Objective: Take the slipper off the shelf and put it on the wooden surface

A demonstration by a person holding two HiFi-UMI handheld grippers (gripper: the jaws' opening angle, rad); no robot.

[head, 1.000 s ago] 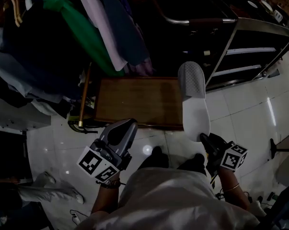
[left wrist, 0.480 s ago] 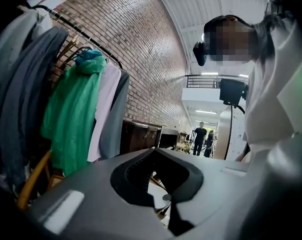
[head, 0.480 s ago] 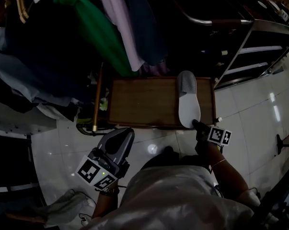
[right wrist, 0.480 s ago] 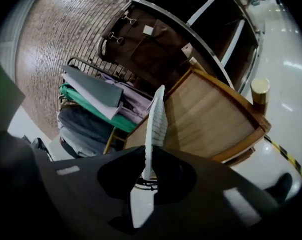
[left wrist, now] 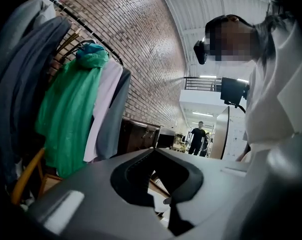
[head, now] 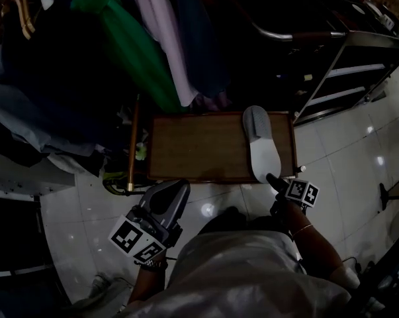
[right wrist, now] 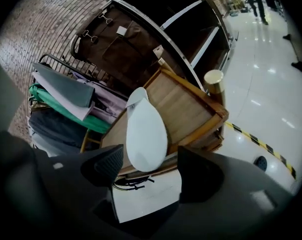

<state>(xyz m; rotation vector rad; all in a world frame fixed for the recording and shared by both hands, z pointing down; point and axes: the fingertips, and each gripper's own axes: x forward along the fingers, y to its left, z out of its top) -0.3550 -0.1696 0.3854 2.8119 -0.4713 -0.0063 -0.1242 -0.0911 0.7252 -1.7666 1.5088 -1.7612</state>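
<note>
A pale grey slipper (head: 262,148) lies lengthwise along the right side of the wooden surface (head: 199,148), toe away from me. My right gripper (head: 272,177) is at its heel. In the right gripper view the jaws are opening: they stand wide apart either side of the heel of the slipper (right wrist: 145,134), and neither pad presses on it. The slipper rests on the wooden surface (right wrist: 188,106) by itself. My left gripper (head: 178,187) hangs low at the left over the floor tiles. Its jaws (left wrist: 153,151) meet at the tips with nothing between them.
A rack of hanging clothes with a green garment (head: 120,45) overhangs the platform's far left. A dark metal-framed shelf unit (head: 345,65) stands at the back right. A brass-capped post (right wrist: 213,80) marks the platform's corner. Glossy white floor tiles (head: 345,171) surround it.
The slipper came down from mid-air onto the wooden surface with my right gripper at its heel. The right jaws have since parted from the heel. The left gripper stayed put.
</note>
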